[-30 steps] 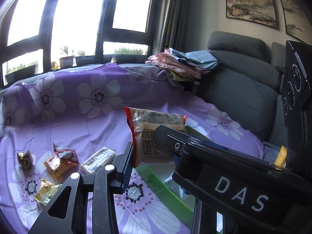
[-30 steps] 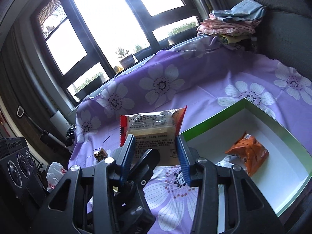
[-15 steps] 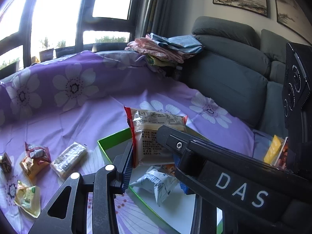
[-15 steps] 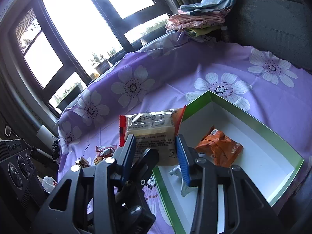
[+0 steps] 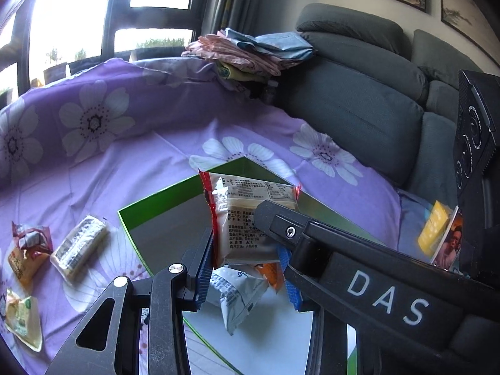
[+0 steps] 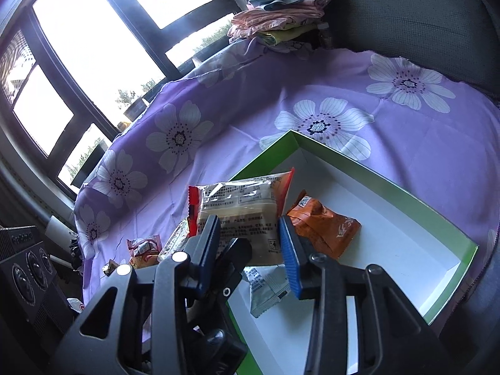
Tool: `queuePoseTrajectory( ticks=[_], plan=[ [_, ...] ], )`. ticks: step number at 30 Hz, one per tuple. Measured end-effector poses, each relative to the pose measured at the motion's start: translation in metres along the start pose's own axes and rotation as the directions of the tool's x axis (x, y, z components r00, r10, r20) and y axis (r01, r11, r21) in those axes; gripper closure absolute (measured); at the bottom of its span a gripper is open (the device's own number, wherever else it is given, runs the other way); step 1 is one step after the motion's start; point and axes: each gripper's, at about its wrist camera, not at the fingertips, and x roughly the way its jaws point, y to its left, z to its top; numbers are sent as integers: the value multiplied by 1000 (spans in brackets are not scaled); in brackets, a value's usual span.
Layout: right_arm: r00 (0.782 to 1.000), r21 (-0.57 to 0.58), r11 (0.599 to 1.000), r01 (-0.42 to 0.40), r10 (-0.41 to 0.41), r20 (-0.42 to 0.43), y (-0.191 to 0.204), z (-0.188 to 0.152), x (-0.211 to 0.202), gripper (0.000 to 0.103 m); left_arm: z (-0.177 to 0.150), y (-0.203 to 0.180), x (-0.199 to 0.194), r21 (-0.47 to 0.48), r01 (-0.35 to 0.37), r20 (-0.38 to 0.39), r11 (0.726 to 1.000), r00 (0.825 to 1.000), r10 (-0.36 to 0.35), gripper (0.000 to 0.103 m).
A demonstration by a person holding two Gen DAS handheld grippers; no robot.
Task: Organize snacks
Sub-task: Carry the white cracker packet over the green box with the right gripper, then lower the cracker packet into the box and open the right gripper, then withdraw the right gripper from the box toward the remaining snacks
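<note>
A clear snack packet with red ends (image 5: pixel 247 218) is held upright between the blue pads of both grippers; it also shows in the right wrist view (image 6: pixel 240 215). My left gripper (image 5: pixel 247 265) and right gripper (image 6: pixel 250 250) are both shut on it, above the near corner of a green-rimmed white box (image 6: pixel 359 168), which also shows in the left wrist view (image 5: pixel 162 200). In the box lie an orange packet (image 6: pixel 325 228) and a white packet (image 5: pixel 240 297).
Several loose snacks lie on the purple flowered cloth left of the box: a silver bar (image 5: pixel 78 247), a red-and-orange packet (image 5: pixel 26 247), a yellow packet (image 5: pixel 22 318). A grey sofa (image 5: pixel 359 100) with folded clothes (image 5: pixel 250 50) stands behind.
Both grippers carried the packet to the right, from over the cloth to over the box, and lower. The box and its packets have come into fuller view.
</note>
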Motion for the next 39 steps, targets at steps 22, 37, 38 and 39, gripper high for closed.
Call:
queuePoseTrajectory(
  ticks=[22,37,38,39],
  plan=[
    [992,70,993,98,-92,-91,-19,-3,17,61,-9,3,29,-56,59,-123,997,990,-65,63],
    [995,91,991,93,-90,-36,-15,0,6,34,-7,29,-9,-128,50,-58,991,997,-58,63],
    [996,84,992,90,-88,-27,-12,0,5,32,-7,35,-16,-139,40,-49,989,998,-47,63],
    [996,75,993,89,-88,-20,-8,0,4,31,-7,41,-24,-149,28,-38,988,999,-34,63]
  ],
)
